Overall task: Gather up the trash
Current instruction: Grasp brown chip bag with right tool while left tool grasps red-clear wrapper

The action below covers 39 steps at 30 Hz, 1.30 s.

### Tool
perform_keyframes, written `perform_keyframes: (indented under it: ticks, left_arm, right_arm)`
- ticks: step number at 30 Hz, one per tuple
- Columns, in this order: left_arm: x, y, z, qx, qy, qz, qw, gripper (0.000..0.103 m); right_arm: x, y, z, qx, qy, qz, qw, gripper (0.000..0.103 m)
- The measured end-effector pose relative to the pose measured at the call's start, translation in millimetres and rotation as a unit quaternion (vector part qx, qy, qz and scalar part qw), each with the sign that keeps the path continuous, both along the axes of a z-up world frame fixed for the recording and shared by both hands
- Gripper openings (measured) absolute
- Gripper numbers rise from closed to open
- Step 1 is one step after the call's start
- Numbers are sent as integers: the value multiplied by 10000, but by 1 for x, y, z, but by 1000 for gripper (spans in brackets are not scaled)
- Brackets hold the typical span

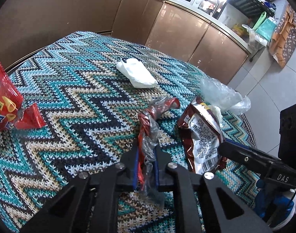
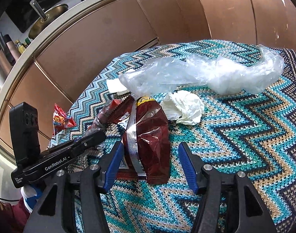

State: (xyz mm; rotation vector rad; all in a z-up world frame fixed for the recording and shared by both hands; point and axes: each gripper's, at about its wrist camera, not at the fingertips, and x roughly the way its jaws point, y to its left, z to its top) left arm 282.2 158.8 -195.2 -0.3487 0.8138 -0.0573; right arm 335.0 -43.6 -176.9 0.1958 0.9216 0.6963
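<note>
Left wrist view first: we've got a round table under a zigzag knit cloth (image 1: 74, 101), and it's pretty littered. A folded white tissue (image 1: 137, 72) sits toward the far side, a red snack bag (image 1: 6, 104) pokes in at the left edge, a crumpled clear plastic bag (image 1: 223, 95) lies by the right rim, and a brown foil bag (image 1: 203, 136) is face-down showing its barcode. Our left gripper (image 1: 147, 153) is clamped tight on a twisted red-and-clear wrapper (image 1: 150, 128), the blue pads pinching it from both sides. One finger of the right gripper (image 1: 243, 155) reaches in over the brown bag's near corner. The middle of the cloth is bare.

Right wrist view: our right gripper (image 2: 151, 155) stands roughly half open, straddling the near end of the brown foil bag (image 2: 150, 136). The left pad looks right up against the bag's edge, the right pad is clear of it. A crumpled white tissue (image 2: 184, 107) touches the bag's far right side, with the clear plastic bag (image 2: 202, 75) just behind. The left gripper (image 2: 74, 147) crowds in from the left. Right of the bag is open cloth (image 2: 245, 136), out to the table's edge.
</note>
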Motion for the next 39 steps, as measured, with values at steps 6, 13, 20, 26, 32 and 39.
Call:
perform_keyframes:
  ticks: [6,13,20,26,32,39]
  left_arm:
    - [2,1,1,-47,0,10,10000,11]
    - [2,1,1,-53,2,19,10000,11]
    - [3,4,1,-41,6,23,10000,10]
    - [1,-1,3,71,-6,103,9999,9]
    - [-9,-11,13,323,-226,190,9990,7]
    - [-36,-15,30,306,-381,173,9987,7]
  right_arm:
    - [5,0,1,173,86,11,9998,61]
    - [10,7,0,339,174,129,9992,62]
    - [9,11,-1,365,184,211,9989,41]
    - [-6,19,6,266,26,352,9990,24]
    - [-28,12,24,206,-185,317,9991,21]
    - [-68,-8,53,113,-449,176,9988,21]
